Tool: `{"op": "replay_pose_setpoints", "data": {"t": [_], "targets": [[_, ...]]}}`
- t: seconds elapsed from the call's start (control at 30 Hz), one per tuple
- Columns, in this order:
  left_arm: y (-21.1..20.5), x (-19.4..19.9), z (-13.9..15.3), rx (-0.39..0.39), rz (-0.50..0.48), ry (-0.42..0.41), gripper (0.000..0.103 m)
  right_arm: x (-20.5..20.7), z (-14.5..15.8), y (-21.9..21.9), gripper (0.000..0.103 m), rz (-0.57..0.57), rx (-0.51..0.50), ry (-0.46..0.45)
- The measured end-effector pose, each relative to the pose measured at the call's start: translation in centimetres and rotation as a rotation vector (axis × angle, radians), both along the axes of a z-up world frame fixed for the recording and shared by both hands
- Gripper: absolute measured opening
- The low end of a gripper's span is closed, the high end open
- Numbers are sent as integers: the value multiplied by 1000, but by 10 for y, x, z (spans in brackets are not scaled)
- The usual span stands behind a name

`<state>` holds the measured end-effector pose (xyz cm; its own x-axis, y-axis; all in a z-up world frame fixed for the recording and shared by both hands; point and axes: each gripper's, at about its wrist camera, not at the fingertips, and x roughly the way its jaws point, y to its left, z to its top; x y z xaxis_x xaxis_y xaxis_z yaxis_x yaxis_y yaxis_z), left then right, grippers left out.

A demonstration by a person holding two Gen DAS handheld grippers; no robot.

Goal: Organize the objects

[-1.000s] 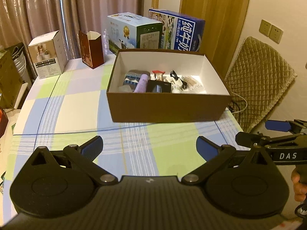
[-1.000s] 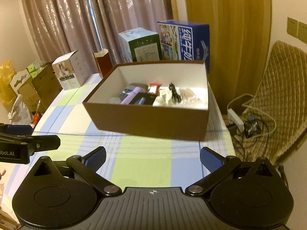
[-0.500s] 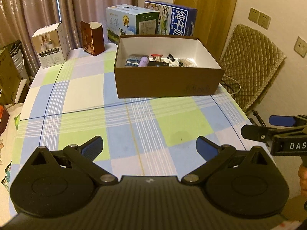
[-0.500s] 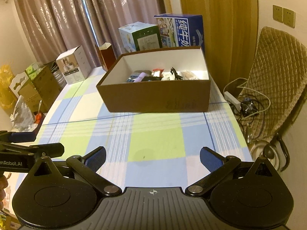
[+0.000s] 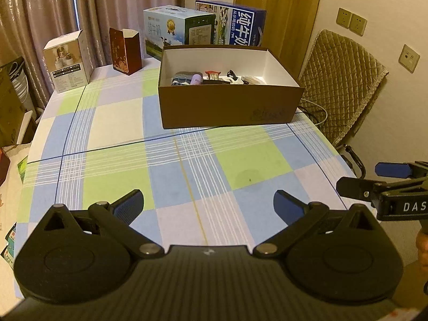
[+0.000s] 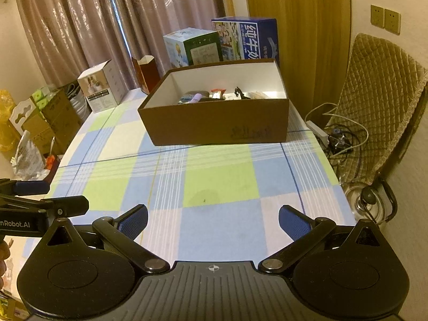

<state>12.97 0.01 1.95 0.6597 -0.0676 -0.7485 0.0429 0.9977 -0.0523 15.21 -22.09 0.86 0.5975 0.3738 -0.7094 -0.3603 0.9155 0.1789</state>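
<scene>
Left tongs (image 5: 208, 206) wide, empty. Right tongs (image 6: 213, 220) wide, empty. Both hover above near edge of tabletop (image 5: 187, 165), well short of brown box (image 5: 227, 104). Small items (image 5: 203, 79) sit inside box, against far wall. Looks sorted; tongs parked clear, likely done.

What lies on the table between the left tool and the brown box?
Nothing: in the left wrist view, only bare checked tablecloth stretches from the open left tool to the brown box.
</scene>
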Motion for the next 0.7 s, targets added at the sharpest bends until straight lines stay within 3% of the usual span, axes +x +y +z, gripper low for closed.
{"op": "replay_pose_setpoints", "data": {"t": [0.7], "targets": [[-5,-6,1,0,-6,-5,102,-5,1,-4,101,-7,0,-4]]}}
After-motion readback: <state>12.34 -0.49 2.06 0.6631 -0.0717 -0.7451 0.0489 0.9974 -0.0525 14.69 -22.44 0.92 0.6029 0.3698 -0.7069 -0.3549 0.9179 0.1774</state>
